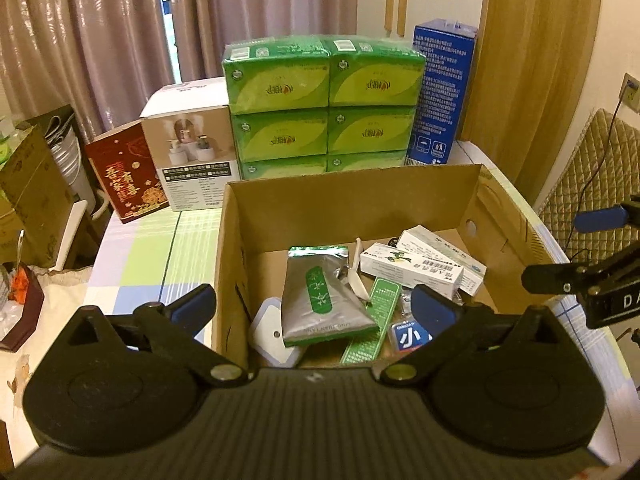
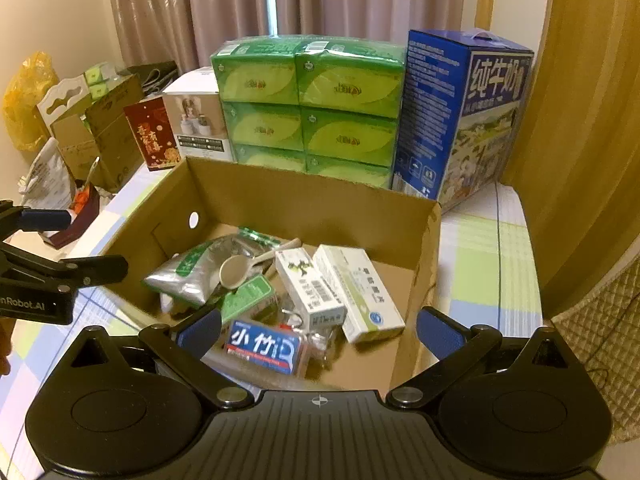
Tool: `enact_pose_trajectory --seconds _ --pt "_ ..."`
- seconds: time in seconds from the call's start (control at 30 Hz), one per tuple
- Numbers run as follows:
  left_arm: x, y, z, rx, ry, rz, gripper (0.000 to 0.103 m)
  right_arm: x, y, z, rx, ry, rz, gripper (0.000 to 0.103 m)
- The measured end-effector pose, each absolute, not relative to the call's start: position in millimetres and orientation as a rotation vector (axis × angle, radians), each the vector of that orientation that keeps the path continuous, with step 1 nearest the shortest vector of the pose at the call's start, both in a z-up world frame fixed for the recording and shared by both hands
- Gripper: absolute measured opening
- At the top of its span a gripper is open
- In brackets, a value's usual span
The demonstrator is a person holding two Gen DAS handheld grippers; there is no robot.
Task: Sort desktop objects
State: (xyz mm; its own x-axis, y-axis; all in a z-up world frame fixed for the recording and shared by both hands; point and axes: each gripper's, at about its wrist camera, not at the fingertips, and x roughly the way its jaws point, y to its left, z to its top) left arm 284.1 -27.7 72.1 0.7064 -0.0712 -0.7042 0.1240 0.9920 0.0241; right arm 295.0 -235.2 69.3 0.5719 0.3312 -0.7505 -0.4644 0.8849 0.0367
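Note:
An open cardboard box stands on the table and holds the sorted items. Inside lie a silver tea pouch, a white spoon, a green strip packet, two white medicine boxes, a blue card packet and a white square pad. My left gripper hangs open over the box's near left part, holding nothing. My right gripper is open and holds nothing over the near right part.
Behind the box stand stacked green tissue packs, a tall blue milk carton, a white product box and a red gift box. A checked tablecloth covers the table. A quilted chair is at right; more cartons at left.

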Motion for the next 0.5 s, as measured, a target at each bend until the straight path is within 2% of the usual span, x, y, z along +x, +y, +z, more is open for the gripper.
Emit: enact_pose_trajectory --seconds 0.5 --pt "226.6 -31.8 100.2 0.026 0.778 -0.058 0.102 237.9 -257.1 102.3 -0.122 0.789 0.466 0.101"
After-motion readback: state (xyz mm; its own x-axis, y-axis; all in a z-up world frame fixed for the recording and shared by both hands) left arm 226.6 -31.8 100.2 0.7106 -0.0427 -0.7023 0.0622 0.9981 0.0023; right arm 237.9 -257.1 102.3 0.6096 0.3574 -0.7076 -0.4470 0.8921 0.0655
